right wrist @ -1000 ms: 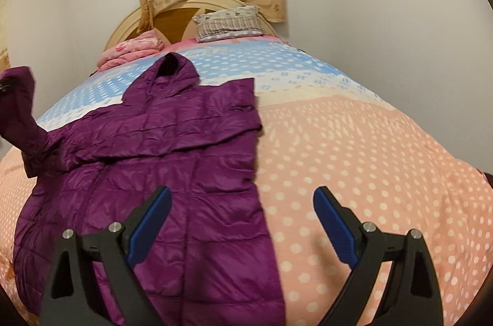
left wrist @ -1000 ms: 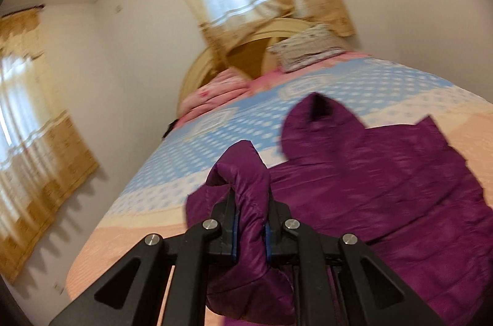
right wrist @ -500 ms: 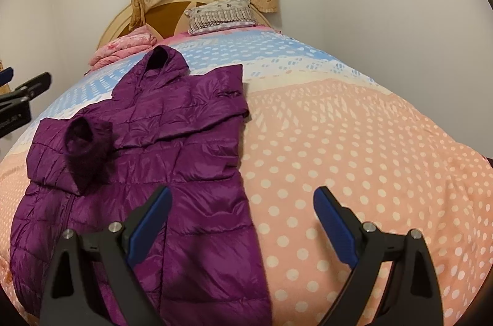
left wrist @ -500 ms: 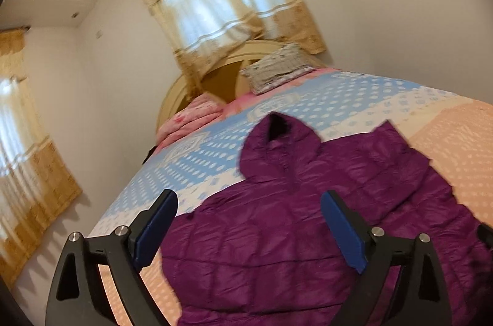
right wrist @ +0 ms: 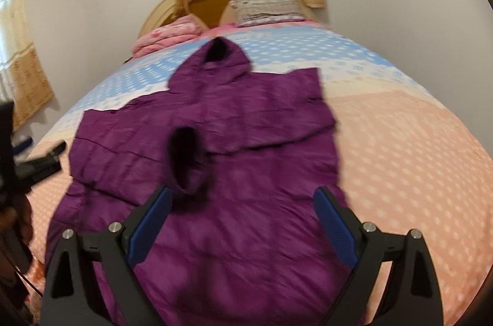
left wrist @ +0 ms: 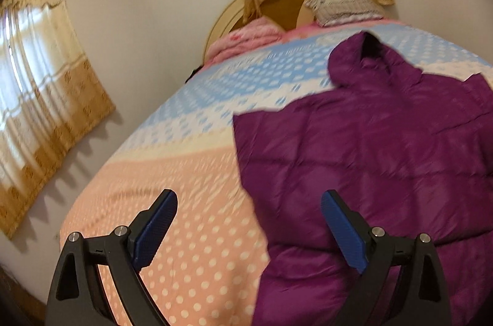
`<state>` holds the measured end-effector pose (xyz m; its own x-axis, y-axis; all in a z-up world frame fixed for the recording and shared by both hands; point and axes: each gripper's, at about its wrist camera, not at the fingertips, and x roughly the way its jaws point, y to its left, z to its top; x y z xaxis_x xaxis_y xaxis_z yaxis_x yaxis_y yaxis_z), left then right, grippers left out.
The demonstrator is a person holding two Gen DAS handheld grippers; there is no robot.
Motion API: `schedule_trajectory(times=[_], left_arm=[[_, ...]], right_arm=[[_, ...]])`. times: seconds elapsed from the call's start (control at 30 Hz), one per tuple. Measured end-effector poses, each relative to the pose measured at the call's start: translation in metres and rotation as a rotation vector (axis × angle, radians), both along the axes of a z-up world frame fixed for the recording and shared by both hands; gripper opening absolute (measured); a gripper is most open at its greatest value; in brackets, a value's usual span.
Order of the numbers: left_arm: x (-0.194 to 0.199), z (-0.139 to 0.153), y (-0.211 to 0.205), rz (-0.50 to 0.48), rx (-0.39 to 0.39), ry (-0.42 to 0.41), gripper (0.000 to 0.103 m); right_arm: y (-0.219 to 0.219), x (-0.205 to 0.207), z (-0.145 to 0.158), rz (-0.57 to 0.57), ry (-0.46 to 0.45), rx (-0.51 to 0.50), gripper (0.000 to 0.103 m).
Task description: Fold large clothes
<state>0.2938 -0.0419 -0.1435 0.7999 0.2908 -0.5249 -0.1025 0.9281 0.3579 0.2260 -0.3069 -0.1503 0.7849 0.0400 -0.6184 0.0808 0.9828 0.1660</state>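
We have the jacket (right wrist: 234,147) flat on the bed (right wrist: 416,156), hood toward the headboard (right wrist: 172,2), both sleeves folded across its chest. Left claw (left wrist: 249,229) and right claw (right wrist: 243,226) gape empty; body folds remain.

purple jacket (left wrist: 385,147), bed (left wrist: 185,172), fingers (left wrist: 157,224) apart

Left gripper (left wrist: 248,223) tilted downward, blue pads spread wide, nothing between. Right gripper (right wrist: 242,218) likewise angled down, jaws wide apart, gripping nothing.
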Motion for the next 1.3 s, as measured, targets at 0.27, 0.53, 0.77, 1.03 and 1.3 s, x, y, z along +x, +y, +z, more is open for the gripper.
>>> schedule_trajectory(times=[0.27,0.53,0.77,1.03,1.3], left_arm=[[0.014,-0.03,0.028,0.042,-0.049,0.084,0.095],[0.02,-0.041,0.053,0.092,-0.09,0.116,0.095],[0.024,-0.041,0.052,0.088,-0.117,0.142,0.095],[0.045,-0.002,0.039,0.061,-0.137,0.074,0.095],[0.098,0.011,-0.003,0.036,-0.199,0.045,0.095]], right_arm=[[0.032,0.057,-0.022,0.112,0.13,0.063,0.029],[-0.015,0.046,-0.001,-0.031,0.048,0.024,0.011],[-0.048,0.05,-0.013,-0.123,0.099,-0.012,0.012],[-0.072,0.034,-0.004,-0.238,0.07,0.005,0.06],[-0.044,0.062,0.022,-0.174,-0.011,0.029,0.054]])
